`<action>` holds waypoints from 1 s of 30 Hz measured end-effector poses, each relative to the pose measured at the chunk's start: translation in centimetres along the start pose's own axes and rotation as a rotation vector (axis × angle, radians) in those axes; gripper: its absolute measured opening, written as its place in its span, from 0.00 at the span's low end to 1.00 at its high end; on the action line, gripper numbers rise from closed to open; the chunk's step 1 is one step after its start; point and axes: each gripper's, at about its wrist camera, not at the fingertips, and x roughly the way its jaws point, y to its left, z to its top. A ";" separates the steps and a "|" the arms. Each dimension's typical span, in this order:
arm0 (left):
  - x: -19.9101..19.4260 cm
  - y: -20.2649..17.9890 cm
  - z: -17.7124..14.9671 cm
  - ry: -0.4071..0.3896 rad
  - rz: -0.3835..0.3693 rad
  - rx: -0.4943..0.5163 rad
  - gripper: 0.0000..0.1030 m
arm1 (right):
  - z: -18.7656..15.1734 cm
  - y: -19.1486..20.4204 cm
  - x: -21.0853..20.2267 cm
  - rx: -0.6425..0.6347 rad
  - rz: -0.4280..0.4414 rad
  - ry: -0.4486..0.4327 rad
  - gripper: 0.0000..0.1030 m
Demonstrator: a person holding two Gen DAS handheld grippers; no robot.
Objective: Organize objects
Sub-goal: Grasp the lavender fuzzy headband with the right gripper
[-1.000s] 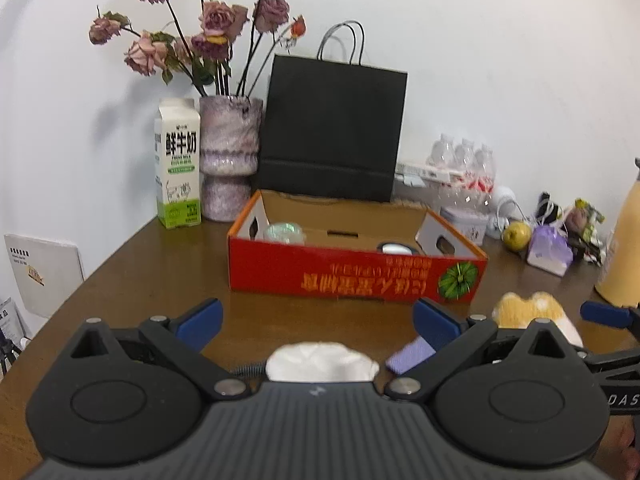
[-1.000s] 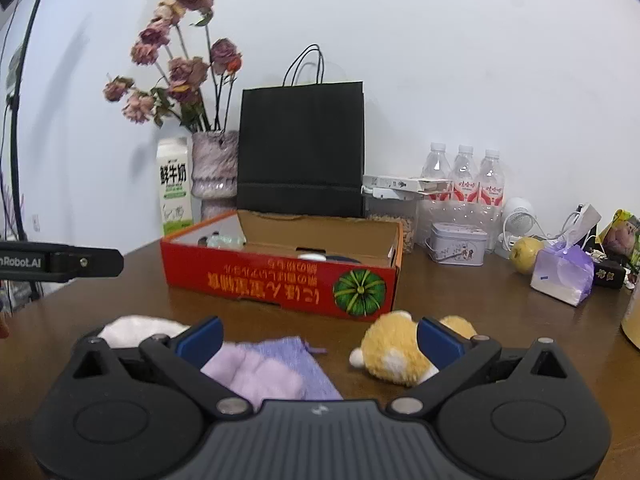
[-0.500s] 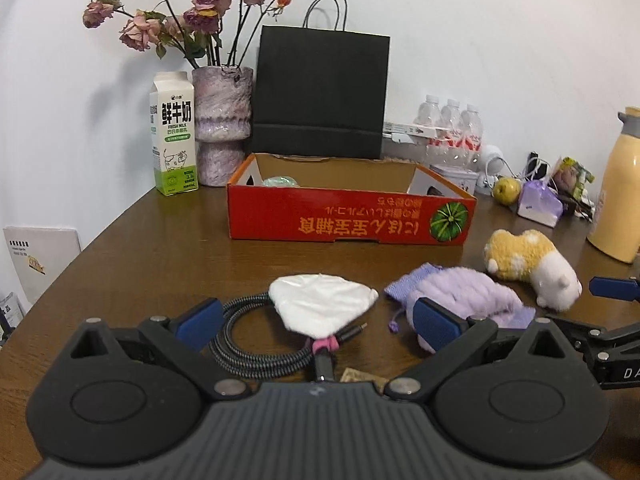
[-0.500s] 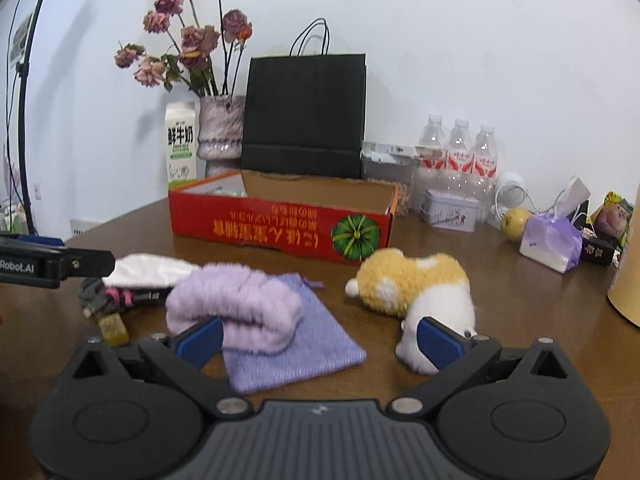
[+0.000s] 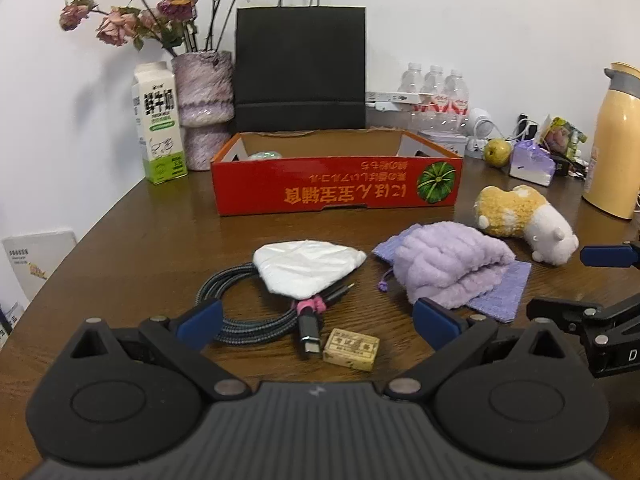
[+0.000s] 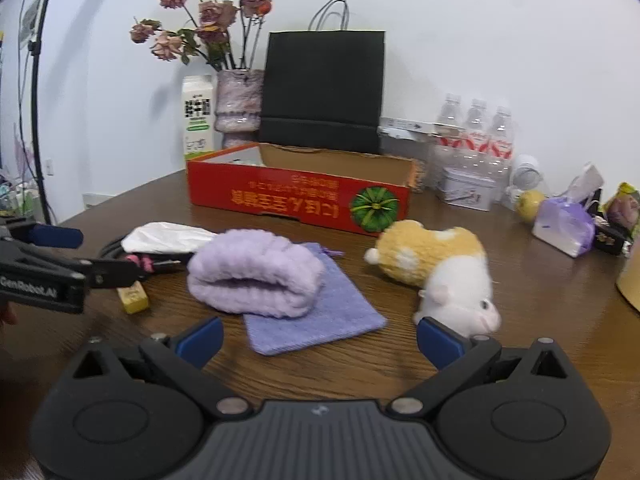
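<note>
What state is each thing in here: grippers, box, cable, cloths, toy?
Left gripper: open, empty.
Right gripper: open, empty.
Red box: open-topped, upright on the table.
Cable: coiled, partly under the white bag.
Fluffy purple cloth: folded, lying on the flat purple pouch.
Plush toy: lying on its side.
Black bag: standing upright.

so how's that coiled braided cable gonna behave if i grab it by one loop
The braided cable will probably sag and uncoil, since only a pink tie bundles it. The white bag lying across it would likely slide off. It looks light, so dragging seems easy.
</note>
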 end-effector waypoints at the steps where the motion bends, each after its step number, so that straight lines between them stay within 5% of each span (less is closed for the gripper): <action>1: 0.0 0.2 0.0 0.003 0.008 -0.007 1.00 | 0.1 0.2 0.3 -0.001 0.012 0.000 1.00; 9: -0.1 3.6 0.1 0.015 0.076 -0.159 1.00 | 1.9 2.5 3.6 -0.025 0.055 0.004 1.00; 19: 0.0 3.7 0.1 0.018 0.063 -0.163 1.00 | 3.7 4.2 7.6 0.056 0.036 0.065 1.00; 25: 0.1 3.7 0.1 0.018 0.064 -0.164 1.00 | 3.5 3.7 7.8 0.085 0.022 0.083 0.75; 30: 0.1 3.6 0.0 0.016 0.062 -0.163 1.00 | 2.9 3.7 5.3 0.033 0.057 -0.017 0.25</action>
